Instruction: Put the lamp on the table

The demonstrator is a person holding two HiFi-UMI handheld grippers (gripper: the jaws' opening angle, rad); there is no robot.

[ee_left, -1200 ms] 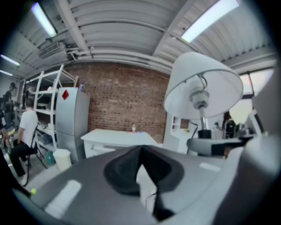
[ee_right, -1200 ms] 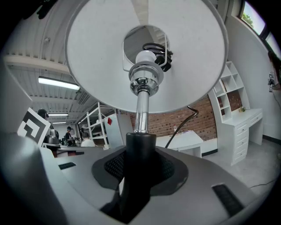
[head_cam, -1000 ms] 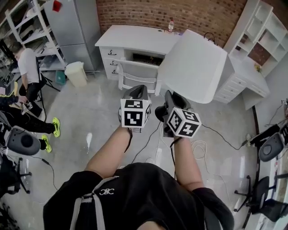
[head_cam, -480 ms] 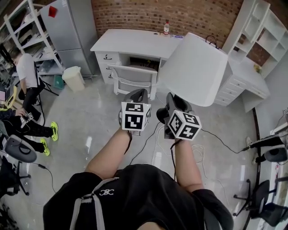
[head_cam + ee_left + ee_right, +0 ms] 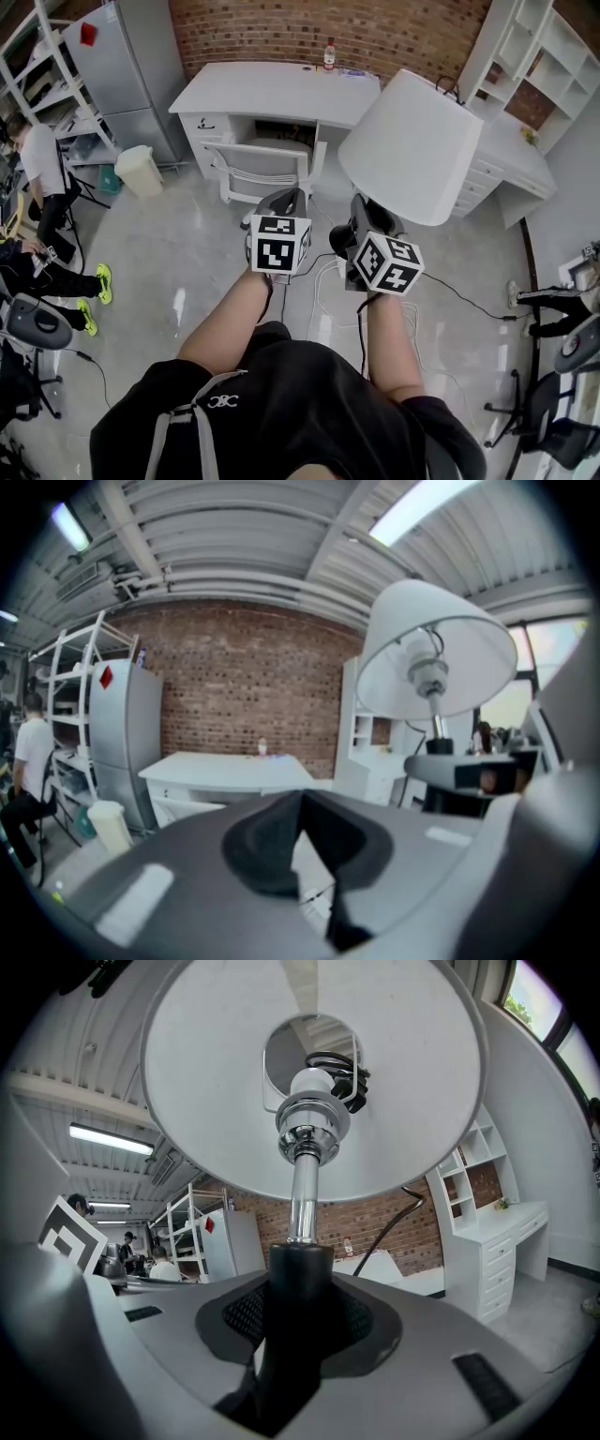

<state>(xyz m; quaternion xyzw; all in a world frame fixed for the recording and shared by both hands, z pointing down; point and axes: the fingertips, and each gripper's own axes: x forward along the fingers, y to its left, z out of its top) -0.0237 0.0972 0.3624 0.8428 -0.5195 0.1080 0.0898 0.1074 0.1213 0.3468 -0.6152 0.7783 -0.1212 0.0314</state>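
Mid-carry: right gripper [image 5: 360,208] clamps the lamp [image 5: 412,150] by its stem; left gripper [image 5: 284,199] closed, empty; next, probably, stand it upright on the table [image 5: 272,89].

There is one lamp [image 5: 412,150]. Two grippers are in view, the left gripper [image 5: 281,199] and the right gripper [image 5: 364,208], each with one marker cube. Far in the room stand two white desks, the middle desk [image 5: 272,89] and the right desk [image 5: 511,155]. One white chair [image 5: 258,169] is at the middle desk, and one bottle [image 5: 329,54] is on it. At the far left I count one grey fridge [image 5: 127,75], one bin [image 5: 138,170] and one shelf rack [image 5: 47,56]. A second shelf unit [image 5: 534,47] is at the far right. At the left are two other persons, one standing person [image 5: 42,164] and one person of whom only the legs [image 5: 52,277] show.
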